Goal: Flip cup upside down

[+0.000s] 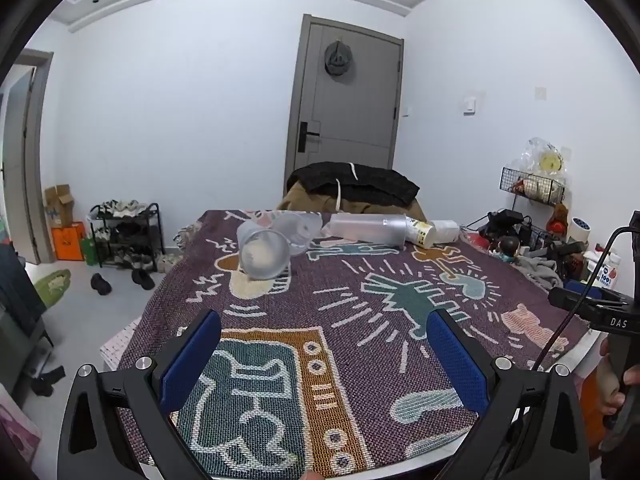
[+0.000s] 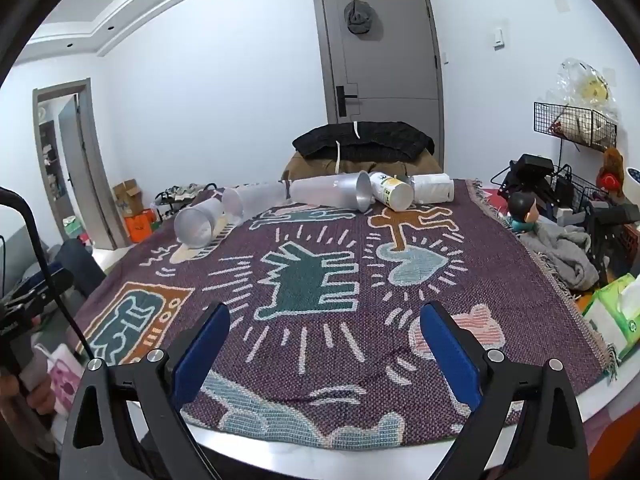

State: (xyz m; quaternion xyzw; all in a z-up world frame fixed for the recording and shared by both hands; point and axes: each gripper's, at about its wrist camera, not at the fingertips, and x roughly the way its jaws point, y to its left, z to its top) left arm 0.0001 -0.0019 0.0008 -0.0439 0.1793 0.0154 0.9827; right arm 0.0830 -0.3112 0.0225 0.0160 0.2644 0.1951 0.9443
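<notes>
Several cups lie on their sides along the far edge of a patterned purple cloth [image 1: 360,320] on the table. The nearest frosted clear cup [image 1: 262,252] lies at the far left with its mouth toward me; it also shows in the right wrist view [image 2: 198,222]. A second clear cup [image 1: 298,228] lies behind it. Stacked clear cups [image 2: 332,194] and a white printed cup [image 2: 392,192] lie further right. My left gripper [image 1: 324,328] is open and empty, well short of the cups. My right gripper [image 2: 324,324] is open and empty over the cloth's near part.
A chair with dark clothes [image 2: 360,144] stands behind the table. Clutter, a grey cloth [image 2: 568,256], a figurine [image 2: 524,208] and tissue boxes [image 2: 616,316] crowd the right side. A shoe rack [image 1: 124,236] stands on the floor at left.
</notes>
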